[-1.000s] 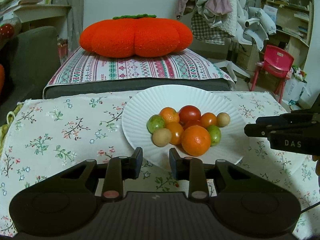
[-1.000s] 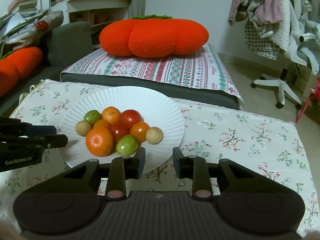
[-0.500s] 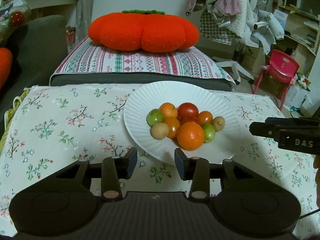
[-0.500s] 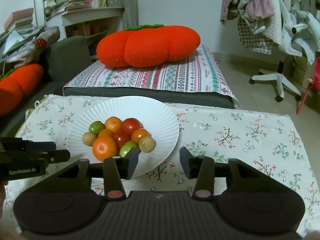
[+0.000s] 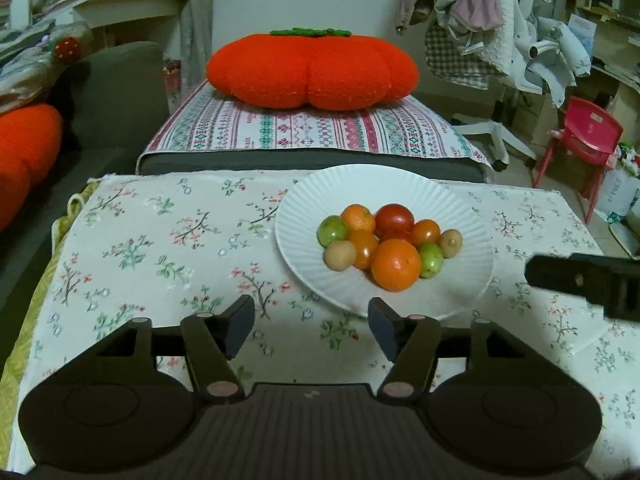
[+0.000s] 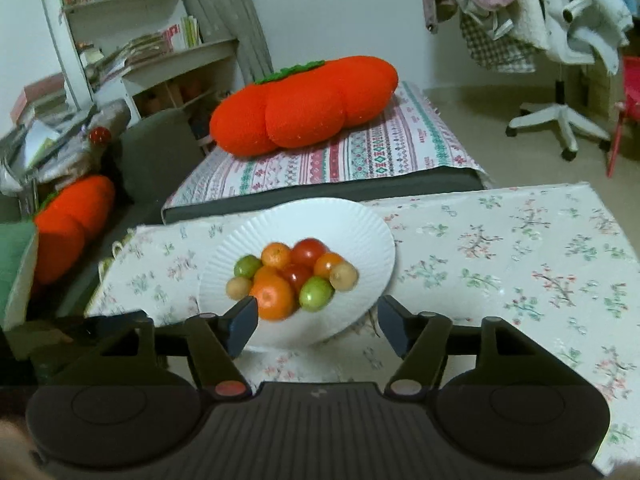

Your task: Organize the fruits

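Observation:
A white paper plate on the floral tablecloth holds a pile of several small fruits. In front lies a big orange, with green fruits, a red tomato and tan ones around it. My left gripper hovers just short of the plate's near left rim, its jaws opening and nothing between them. My right gripper hangs over the plate's near edge, jaws opening too, empty. The right gripper's dark tip shows at the right of the left wrist view.
The floral-clothed table spreads left and right of the plate. Behind it stands a bench with a striped cover and a large orange pumpkin cushion. A red child's chair and an office chair base stand at the right.
Both grippers' jaws have spread from nearly shut to about half open. Both have pulled back and risen a little, so the plate looks smaller. The right wrist view has rolled.

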A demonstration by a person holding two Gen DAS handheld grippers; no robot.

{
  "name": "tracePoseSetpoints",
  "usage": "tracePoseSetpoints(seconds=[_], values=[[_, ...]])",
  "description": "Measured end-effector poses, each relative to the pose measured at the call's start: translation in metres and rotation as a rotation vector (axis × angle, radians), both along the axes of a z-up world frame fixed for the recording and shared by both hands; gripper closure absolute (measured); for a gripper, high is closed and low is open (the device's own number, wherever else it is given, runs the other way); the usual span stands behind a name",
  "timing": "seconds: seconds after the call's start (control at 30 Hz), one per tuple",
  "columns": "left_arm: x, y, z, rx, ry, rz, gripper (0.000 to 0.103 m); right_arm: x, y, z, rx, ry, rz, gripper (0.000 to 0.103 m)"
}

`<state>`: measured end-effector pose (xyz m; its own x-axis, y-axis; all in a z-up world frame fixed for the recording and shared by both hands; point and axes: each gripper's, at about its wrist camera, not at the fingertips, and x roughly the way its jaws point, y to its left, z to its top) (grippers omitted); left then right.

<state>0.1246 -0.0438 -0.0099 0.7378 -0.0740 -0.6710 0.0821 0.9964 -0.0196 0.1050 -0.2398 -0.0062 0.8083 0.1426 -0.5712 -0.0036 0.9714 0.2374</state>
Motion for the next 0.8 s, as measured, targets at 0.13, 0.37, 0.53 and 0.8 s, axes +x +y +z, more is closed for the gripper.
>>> tracePoseSetpoints(seconds=[0.13, 0.37, 0.53, 0.8], values=[[-0.018, 0.003, 0.009, -0.007, -0.015, 0.036, 0.04, -0.023, -0.001, 0.008, -0.007, -0.031, -0.001, 0.027], [-0.055, 0.002, 0.023, 0.021, -0.053, 0.065, 0.019, -0.052, 0.005, 0.014, 0.003, -0.043, 0.03, 0.009], [-0.078, 0.007, 0.027, 0.027, -0.056, 0.089, 0.016, -0.068, 0.022, 0.021, -0.05, -0.071, 0.082, 0.001], [-0.102, 0.012, 0.027, 0.025, -0.078, 0.115, 0.016, -0.088, 0.03, 0.021, -0.062, -0.088, 0.09, 0.0]])
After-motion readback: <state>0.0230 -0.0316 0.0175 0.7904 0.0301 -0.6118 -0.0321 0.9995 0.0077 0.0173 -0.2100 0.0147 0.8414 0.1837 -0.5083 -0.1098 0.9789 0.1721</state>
